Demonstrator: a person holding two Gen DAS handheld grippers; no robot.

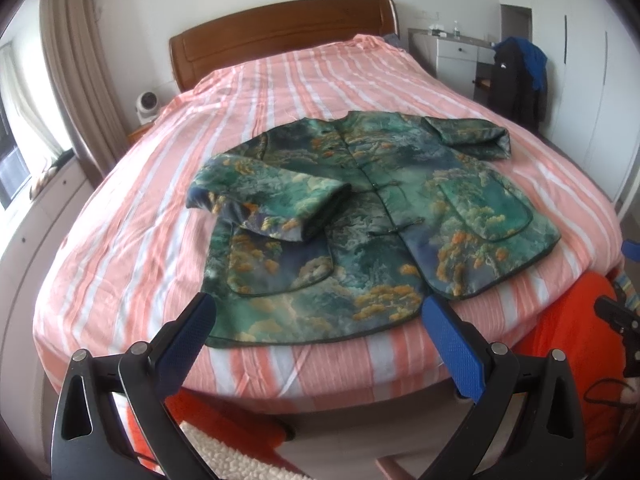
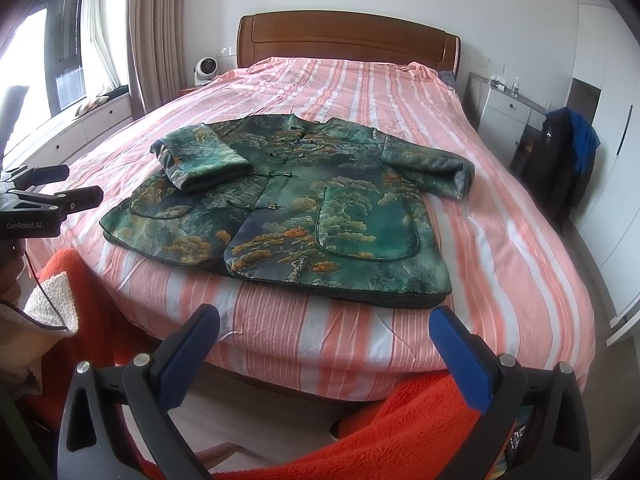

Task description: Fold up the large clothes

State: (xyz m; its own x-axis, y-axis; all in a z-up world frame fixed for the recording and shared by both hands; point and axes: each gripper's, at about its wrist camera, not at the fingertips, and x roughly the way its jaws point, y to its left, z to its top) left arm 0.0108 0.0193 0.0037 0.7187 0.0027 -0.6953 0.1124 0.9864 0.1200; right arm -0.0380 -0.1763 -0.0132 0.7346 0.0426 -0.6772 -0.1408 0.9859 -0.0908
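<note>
**A:** Where does the jacket (image 1: 360,216) lie from the two grippers?

**B:** Straight ahead of both and beyond them, spread face-up on the striped bed (image 1: 132,224). Its hem runs along the near edge of the mattress and its collar points away toward the headboard (image 1: 280,36), so the long axis from hem to collar goes away from the person, and the sleeves run across.

**A:** How do the sleeves lie?

**B:** The left one (image 1: 264,200) is already folded in over the chest; the right one (image 2: 432,164) is stretched outward to the right, with the cuff turned up.

**A:** Which gripper is nearer the work, then?

**B:** I judge it is the right gripper (image 2: 324,320). The outstretched sleeve and the right hem corner sit on its side, while the left gripper (image 1: 316,308) faces the half already folded.

**A:** And the jaws?

**B:** Both pairs stand wide apart and hold nothing. Neither touches the cloth; the left fingertips frame the hem in view, and the right ones are short of the mattress edge.

**A:** Pose?

**B:** Both are held low at the foot of the bed, levelled forward and tipped slightly down, above the person's orange garment (image 2: 400,432).
</note>
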